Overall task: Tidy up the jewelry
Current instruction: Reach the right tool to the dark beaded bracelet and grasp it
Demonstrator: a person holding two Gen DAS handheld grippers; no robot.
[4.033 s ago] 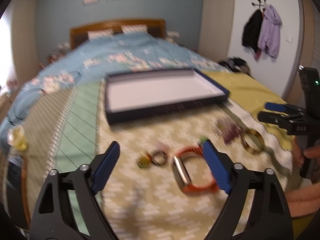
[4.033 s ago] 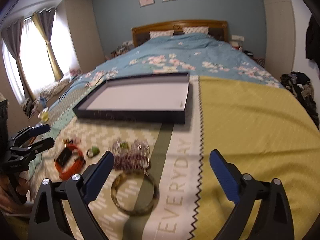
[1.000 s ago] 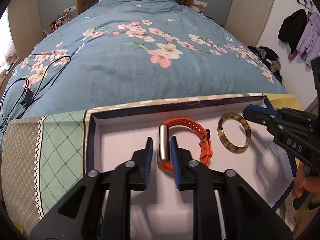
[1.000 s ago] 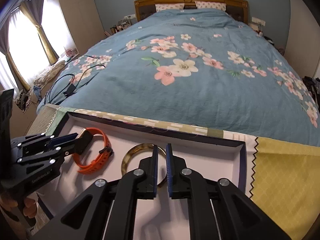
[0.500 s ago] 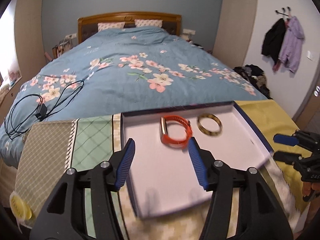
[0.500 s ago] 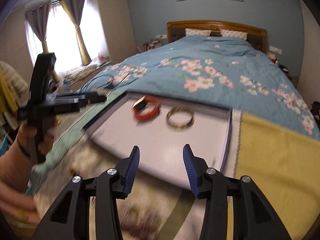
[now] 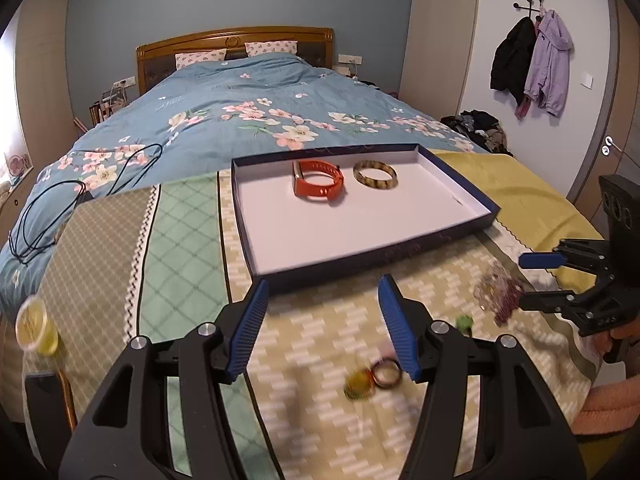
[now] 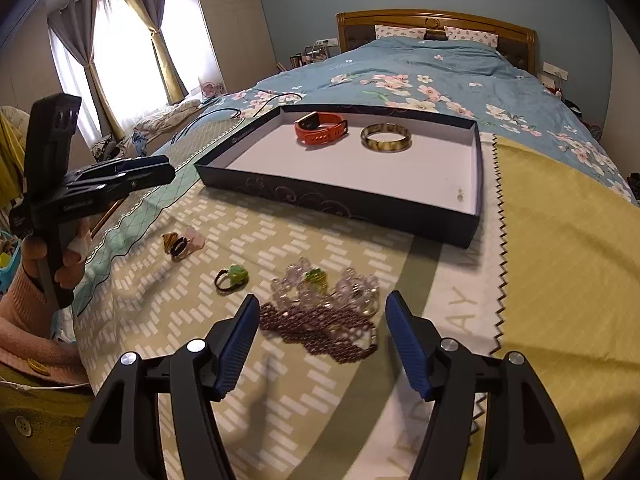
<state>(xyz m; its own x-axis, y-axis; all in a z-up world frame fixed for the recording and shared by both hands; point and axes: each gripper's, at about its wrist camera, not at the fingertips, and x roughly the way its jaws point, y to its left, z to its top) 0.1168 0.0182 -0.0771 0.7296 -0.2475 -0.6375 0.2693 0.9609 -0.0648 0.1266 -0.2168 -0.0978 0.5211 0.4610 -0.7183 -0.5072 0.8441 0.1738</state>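
Observation:
A dark blue tray [image 7: 472,208] with a white floor lies on the patterned cloth. In it sit an orange watch band [image 7: 318,184] [image 8: 320,128] and a tortoiseshell bangle [image 7: 375,176] [image 8: 386,139]. My left gripper [image 7: 323,282] [image 8: 164,166] is open and empty, just short of the tray's near wall. Blurred rings [image 7: 376,378] [image 8: 178,244] lie below its right finger. The jaws of my right gripper [image 8: 322,298] [image 7: 524,280] are opening. It hovers over a purple bead necklace [image 8: 320,328] and clear beads [image 8: 352,284], gripping nothing. A green ring [image 8: 232,276] lies to their left.
Beyond the tray a blue flowered bedspread [image 7: 240,120] carries a black cable [image 7: 60,200]. A yellow cloth [image 8: 560,240] covers the bed right of the tray. A small yellow cup [image 7: 34,326] stands at the far left. A hand and pink sleeve [image 8: 32,312] hold the left gripper.
Both grippers let go of the watch band and the bangle in the tray and opened. They drew back toward the near edge, above the loose jewelry.

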